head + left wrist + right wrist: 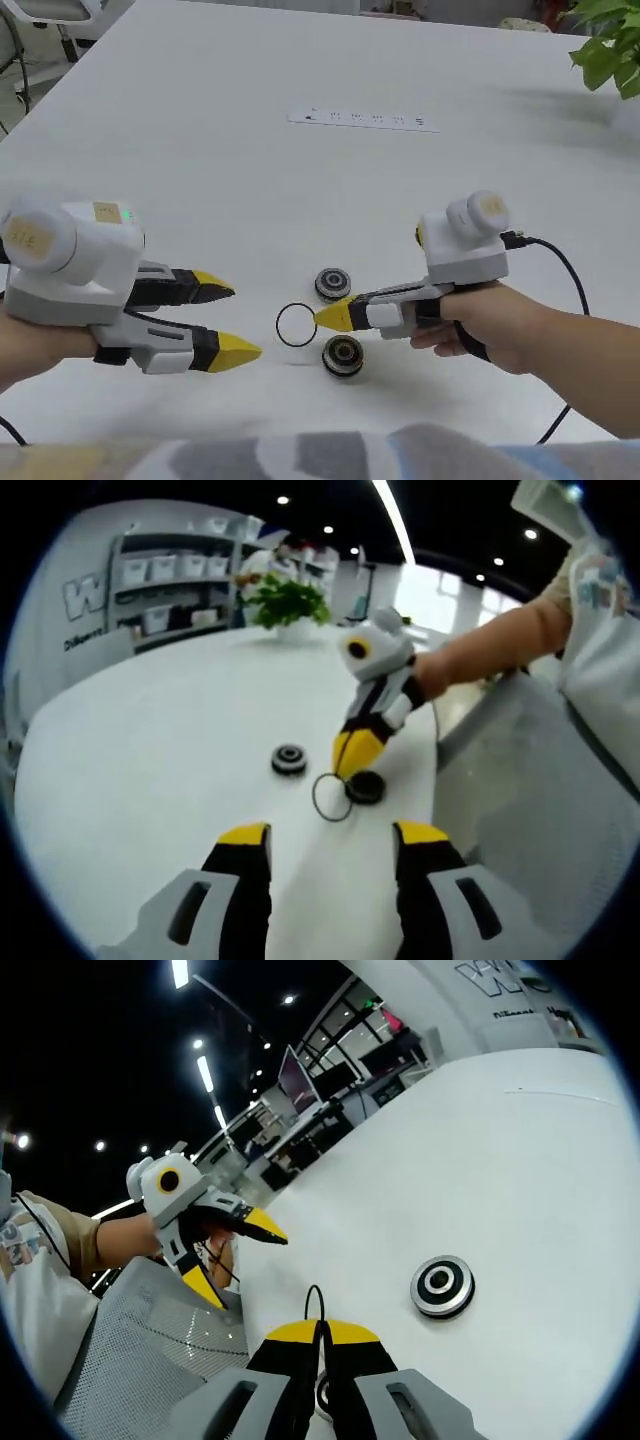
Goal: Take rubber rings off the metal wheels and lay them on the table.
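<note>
Beside round metal wheels [332,283], lay-down step: R tool [330,318] clamped on thin black rubber ring [296,325]; L tool [235,320] apart. Next, prob.: release onto white surface [300,190].

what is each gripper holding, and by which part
The right gripper is shut on the rubber ring, pinching one short stretch of its band. The left gripper is open and holds nothing.

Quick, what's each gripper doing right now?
Left gripper: open, empty.
Right gripper: closed on the ring.
</note>
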